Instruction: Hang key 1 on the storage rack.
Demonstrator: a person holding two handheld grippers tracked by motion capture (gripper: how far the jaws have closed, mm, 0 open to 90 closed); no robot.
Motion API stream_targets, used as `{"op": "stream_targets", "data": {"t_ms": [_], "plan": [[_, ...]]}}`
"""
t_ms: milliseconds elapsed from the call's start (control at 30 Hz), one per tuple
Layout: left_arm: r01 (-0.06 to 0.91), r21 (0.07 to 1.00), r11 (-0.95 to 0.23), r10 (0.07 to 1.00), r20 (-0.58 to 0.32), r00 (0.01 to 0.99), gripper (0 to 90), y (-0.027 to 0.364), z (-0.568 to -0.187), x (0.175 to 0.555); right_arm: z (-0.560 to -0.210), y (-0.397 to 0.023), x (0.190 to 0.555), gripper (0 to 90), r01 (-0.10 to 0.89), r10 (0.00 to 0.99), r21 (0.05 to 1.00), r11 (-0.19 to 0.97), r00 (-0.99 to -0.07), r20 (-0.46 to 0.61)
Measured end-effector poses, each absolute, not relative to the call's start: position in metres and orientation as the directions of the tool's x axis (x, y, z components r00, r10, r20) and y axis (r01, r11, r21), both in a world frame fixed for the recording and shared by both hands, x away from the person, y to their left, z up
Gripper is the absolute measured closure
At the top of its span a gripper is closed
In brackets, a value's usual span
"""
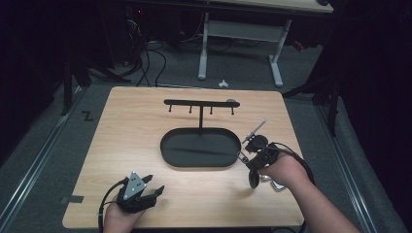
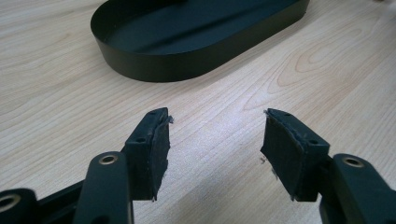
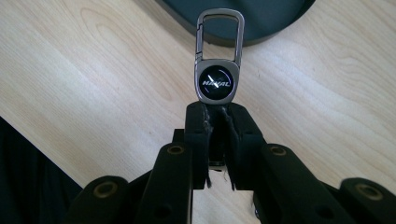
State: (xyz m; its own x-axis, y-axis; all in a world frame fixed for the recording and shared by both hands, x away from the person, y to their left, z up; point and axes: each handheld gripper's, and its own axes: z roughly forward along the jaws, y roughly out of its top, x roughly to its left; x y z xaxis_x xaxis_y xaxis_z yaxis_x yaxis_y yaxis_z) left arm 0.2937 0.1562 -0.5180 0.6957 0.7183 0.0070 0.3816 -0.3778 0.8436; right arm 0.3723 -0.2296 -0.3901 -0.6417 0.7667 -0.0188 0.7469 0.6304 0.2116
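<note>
Gripping a metal keychain clip (image 3: 218,60) by its lower end, the right gripper (image 3: 217,112) holds it just off the wooden table (image 1: 136,141), beside the black oval tray (image 1: 167,158) of a hook stand (image 1: 200,103). The left gripper (image 2: 215,140) rests near the table's front edge, jaws wide apart around nothing.

Light wooden table (image 1: 126,145), black oval tray stand (image 1: 200,147) at centre

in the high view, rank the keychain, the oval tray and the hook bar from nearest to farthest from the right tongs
1. Keychain: clamped in the right tongs, sticking out past their tips.
2. Oval tray: just left of the tongs, mid-table.
3. Hook bar: on the post rising from the tray's far side, toward the table's far edge.
</note>
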Motion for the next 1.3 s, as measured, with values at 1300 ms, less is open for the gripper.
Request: {"op": "stream_targets", "data": {"t_ms": [1300], "plan": [[0.388, 0.841, -0.376, 0.710, -0.007, 0.704, 41.7, 0.159, -0.519, 0.294, -0.339, -0.176, 0.426, 80.4, 0.715, 0.756, 0.306, 0.628, -0.655, -0.021]]}}
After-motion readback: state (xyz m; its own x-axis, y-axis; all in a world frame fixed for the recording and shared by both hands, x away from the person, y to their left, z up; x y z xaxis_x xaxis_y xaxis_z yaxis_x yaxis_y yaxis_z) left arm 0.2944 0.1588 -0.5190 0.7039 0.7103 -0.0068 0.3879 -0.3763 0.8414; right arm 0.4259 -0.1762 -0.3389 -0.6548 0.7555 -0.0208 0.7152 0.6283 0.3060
